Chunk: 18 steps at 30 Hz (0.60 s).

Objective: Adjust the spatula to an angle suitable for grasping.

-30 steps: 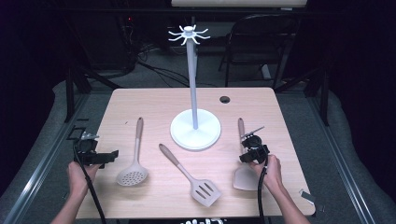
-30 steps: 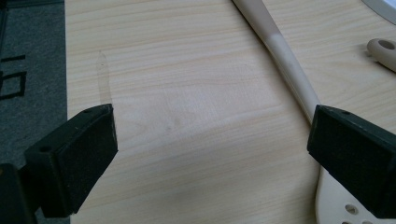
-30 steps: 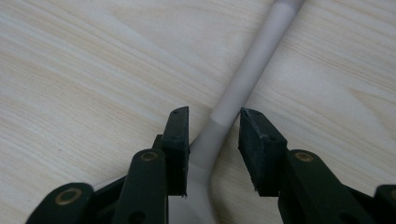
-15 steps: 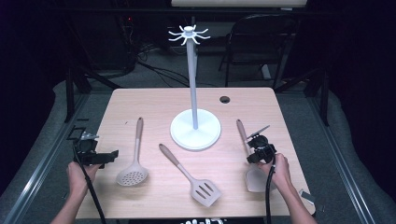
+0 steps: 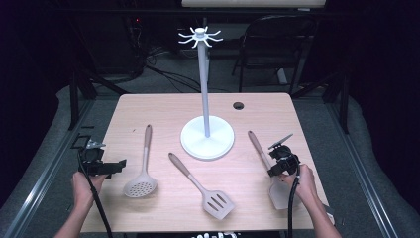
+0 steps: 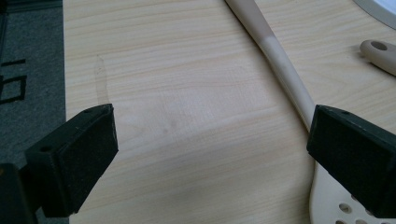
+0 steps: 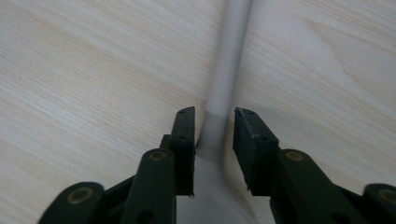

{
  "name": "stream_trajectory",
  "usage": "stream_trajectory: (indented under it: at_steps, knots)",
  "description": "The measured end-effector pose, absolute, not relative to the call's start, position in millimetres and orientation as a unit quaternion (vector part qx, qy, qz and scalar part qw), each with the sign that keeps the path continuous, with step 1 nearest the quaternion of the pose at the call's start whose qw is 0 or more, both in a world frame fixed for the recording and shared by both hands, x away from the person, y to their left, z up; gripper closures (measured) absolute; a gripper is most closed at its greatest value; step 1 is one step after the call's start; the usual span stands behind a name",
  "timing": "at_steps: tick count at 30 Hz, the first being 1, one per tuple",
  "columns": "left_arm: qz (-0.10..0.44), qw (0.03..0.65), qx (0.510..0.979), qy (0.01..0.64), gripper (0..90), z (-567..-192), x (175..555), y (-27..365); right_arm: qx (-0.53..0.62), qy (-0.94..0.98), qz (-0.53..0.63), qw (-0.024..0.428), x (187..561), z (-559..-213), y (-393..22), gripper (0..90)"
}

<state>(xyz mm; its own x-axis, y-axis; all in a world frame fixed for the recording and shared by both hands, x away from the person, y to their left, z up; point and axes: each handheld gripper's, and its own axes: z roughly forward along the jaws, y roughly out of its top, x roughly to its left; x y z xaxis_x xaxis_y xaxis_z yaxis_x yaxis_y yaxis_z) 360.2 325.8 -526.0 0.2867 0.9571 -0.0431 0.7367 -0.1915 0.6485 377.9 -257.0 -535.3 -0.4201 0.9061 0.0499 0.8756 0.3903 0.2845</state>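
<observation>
One solid spatula (image 5: 275, 168) is lying near the table's (image 5: 163, 106) right edge, its neck straddled by the right gripper (image 7: 214, 154); the jaws have just been widening slightly, and a small gap is seen on either side. Wide-open jaws are shown on the left gripper (image 6: 210, 154), beside the slotted skimmer (image 5: 142, 173).

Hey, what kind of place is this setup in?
Probably a lab or studio for recording handling tasks, not a kitchen: a wooden table rings itself with dark curtains and a metal frame, cables run over grey carpet, and a folding chair stands behind.
</observation>
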Motion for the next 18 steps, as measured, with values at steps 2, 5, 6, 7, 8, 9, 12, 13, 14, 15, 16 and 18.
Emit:
stream_trajectory:
  at_steps: [2, 5, 6, 7, 8, 9, 12, 13, 14, 15, 16, 18]
  knots:
    - [0.19, 0.289, 0.749, 0.565, 1.7, -526, 360, 326, 0.537, 0.831, 0.135, 0.055, 379, -535, -258, 65.6]
    - [0.19, 0.29, 0.747, 0.567, 1.7, -526, 360, 325, 0.552, 0.818, 0.15, 0.062, 386, -534, -257, 65.6]
    - [0.19, 0.29, 0.747, 0.567, 1.7, -526, 361, 325, 0.554, 0.816, 0.155, 0.063, 387, -534, -255, 65.8]
    - [0.19, 0.29, 0.747, 0.567, 1.7, -526, 361, 325, 0.556, 0.814, 0.156, 0.064, 389, -534, -253, 66.5]
    - [0.19, 0.29, 0.747, 0.567, 1.7, -526, 361, 325, 0.563, 0.806, 0.167, 0.072, 389, -537, -251, 67.5]
    - [0.19, 0.291, 0.747, 0.567, 1.7, -526, 361, 325, 0.563, 0.806, 0.167, 0.072, 389, -537, -251, 67.5]
    - [0.19, 0.291, 0.747, 0.566, 1.7, -526, 361, 324, 0.561, 0.81, 0.153, 0.073, 392, -538, -245, 69.4]
    - [0.19, 0.291, 0.749, 0.564, 1.7, -526, 361, 324, 0.56, 0.813, 0.142, 0.076, 393, -538, -244, 70.3]
    - [0.19, 0.291, 0.75, 0.563, 1.7, -525, 361, 323, 0.564, 0.81, 0.142, 0.079, 393, -538, -244, 72.5]
    - [0.192, 0.292, 0.748, 0.564, 1.6, -525, 361, 322, 0.564, 0.81, 0.138, 0.079, 393, -538, -245, 73.1]
    - [0.191, 0.291, 0.75, 0.562, 1.6, -525, 361, 322, 0.566, 0.809, 0.137, 0.08, 393, -539, -245, 73.5]
    - [0.193, 0.291, 0.75, 0.561, 1.6, -525, 361, 320, 0.568, 0.808, 0.134, 0.08, 394, -542, -246, 74.3]
